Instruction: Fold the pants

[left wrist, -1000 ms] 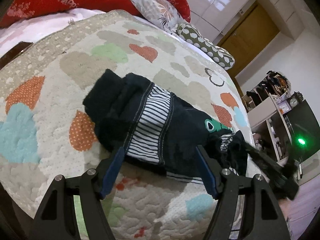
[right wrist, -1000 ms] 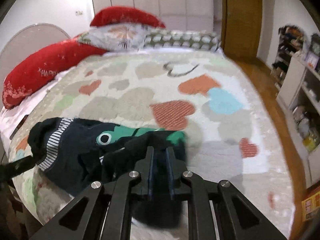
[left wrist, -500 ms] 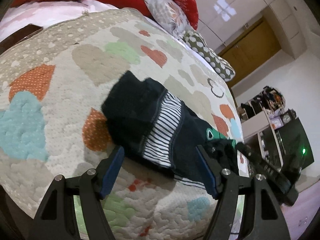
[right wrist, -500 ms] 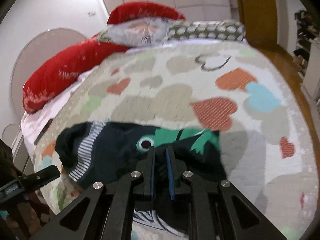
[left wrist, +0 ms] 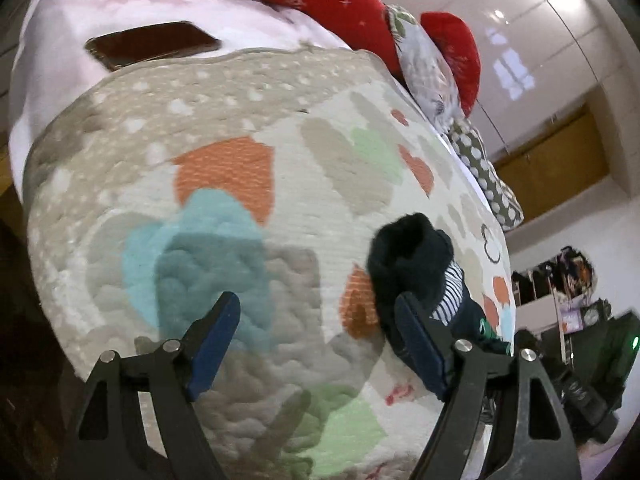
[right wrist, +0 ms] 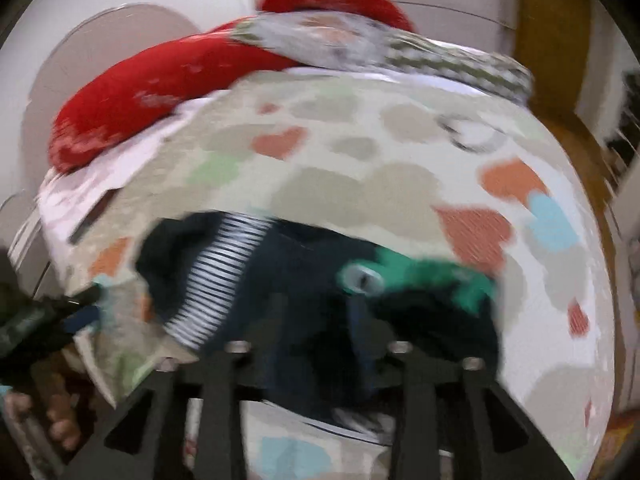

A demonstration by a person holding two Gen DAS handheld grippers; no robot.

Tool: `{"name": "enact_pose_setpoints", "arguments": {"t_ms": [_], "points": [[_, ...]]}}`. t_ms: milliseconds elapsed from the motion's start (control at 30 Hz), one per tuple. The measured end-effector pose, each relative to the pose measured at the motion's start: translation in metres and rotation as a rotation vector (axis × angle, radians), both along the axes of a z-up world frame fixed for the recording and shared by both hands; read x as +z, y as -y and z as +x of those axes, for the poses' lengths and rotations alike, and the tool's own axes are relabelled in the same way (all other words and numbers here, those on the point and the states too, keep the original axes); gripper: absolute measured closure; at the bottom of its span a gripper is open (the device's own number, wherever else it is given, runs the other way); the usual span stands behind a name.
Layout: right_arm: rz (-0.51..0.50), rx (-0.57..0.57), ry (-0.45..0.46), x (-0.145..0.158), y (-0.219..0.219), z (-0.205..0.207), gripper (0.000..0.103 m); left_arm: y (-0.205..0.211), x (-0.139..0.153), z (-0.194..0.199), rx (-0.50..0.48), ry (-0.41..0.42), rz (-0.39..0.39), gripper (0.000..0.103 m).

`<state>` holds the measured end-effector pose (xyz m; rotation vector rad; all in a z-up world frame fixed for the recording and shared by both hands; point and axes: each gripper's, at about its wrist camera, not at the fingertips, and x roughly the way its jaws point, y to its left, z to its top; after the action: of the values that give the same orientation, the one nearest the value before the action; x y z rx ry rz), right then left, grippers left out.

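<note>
The dark navy pants [right wrist: 304, 276] with a striped band and a green cartoon patch lie bunched on the heart-patterned quilt [right wrist: 360, 168]. In the left wrist view the pants [left wrist: 412, 256] sit at the right, just past my right finger. My left gripper [left wrist: 316, 332] is open and empty above the quilt [left wrist: 224, 200], left of the pants. My right gripper [right wrist: 320, 320] is over the pants; the view is blurred and its fingers look spread apart with dark cloth between them. The left gripper [right wrist: 60, 312] shows at the left edge of the right wrist view.
Red, floral and dotted pillows [left wrist: 440, 60] line the head of the bed. A dark phone [left wrist: 152, 42] lies on the pink sheet. A wooden door [left wrist: 552, 168] and shelves [left wrist: 560, 280] stand beyond the bed.
My left gripper has swung left, off the pants, toward the bed's corner. My right gripper, shut on the cloth before, now looks opened and is moving fast.
</note>
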<state>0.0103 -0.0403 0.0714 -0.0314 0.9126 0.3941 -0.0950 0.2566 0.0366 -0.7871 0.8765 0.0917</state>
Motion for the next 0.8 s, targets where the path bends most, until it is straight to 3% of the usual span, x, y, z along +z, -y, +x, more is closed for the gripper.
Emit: {"name": "enact_pose_setpoints", "arguments": {"t_ms": [67,167,400,533,567,633,667,700,800], "points": [[0.01,0.058,-0.029,0.002,-0.027,0.006,0.032,-0.005,0.001,-0.005,0.006,0.008,0.012,0.024],[0.009,0.166,-0.106,-0.008,-0.082,0.023,0.028,-0.013,-0.001,-0.01,0.023,0.014,0.005,0.024],[-0.257,0.209,-0.101,-0.049,-0.188,0.041,0.021,-0.021,-0.004,-0.016,0.023,0.034,0.003,0.024],[-0.401,0.169,-0.113,-0.078,-0.209,0.05,0.017,-0.022,-0.003,-0.02,0.01,0.05,-0.01,0.024],[-0.383,0.152,-0.119,-0.081,-0.207,0.053,0.017,-0.023,-0.003,-0.021,0.009,0.053,-0.012,0.024],[-0.337,0.137,-0.148,-0.075,-0.197,0.057,0.031,-0.024,-0.003,-0.022,0.01,0.057,-0.018,0.024],[-0.328,0.126,-0.147,-0.07,-0.193,0.058,0.052,-0.024,-0.002,-0.023,0.012,0.059,-0.023,0.024],[-0.298,0.12,-0.149,-0.063,-0.186,0.059,0.062,-0.024,-0.001,-0.023,0.015,0.062,-0.028,0.024],[-0.224,0.115,-0.151,-0.05,-0.168,0.061,0.075,-0.023,0.004,-0.026,0.021,0.078,-0.031,0.024]]}}
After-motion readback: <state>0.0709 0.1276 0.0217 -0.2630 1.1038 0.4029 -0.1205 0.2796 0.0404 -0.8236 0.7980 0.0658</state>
